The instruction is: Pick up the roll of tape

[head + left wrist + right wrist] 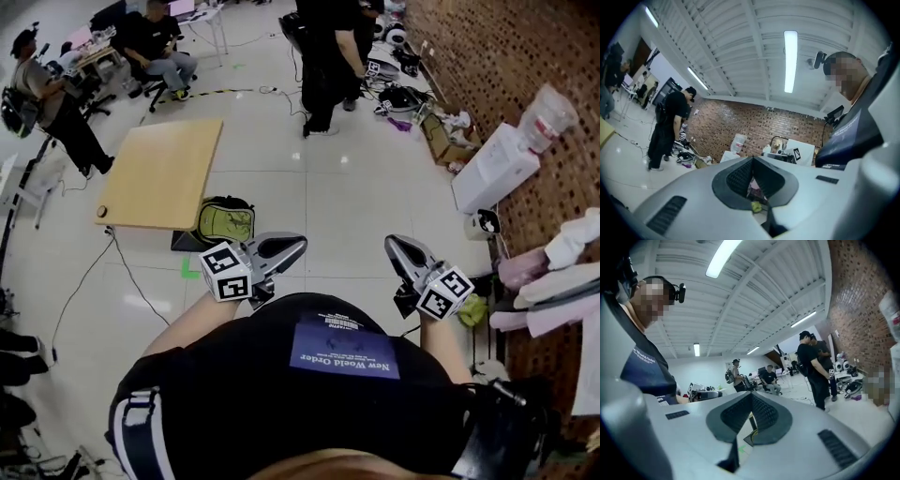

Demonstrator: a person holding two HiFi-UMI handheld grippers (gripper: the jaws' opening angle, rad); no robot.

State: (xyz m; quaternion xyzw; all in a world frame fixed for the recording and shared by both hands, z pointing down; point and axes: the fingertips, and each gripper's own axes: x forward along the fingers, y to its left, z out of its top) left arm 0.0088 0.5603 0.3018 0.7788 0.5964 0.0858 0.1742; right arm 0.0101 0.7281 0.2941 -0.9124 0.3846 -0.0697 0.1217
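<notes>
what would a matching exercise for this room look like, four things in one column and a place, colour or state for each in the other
Things:
1. wooden table
2. backpack
3. water dispenser
4. right gripper

Place, colour or state:
a. white, standing against the brick wall
b. jaws together, nothing between them
c. green, on the tiled floor at the table's near corner
d. light top, at the left of the head view

Pairs: 1-d, 2-c, 3-a, 4-b
</notes>
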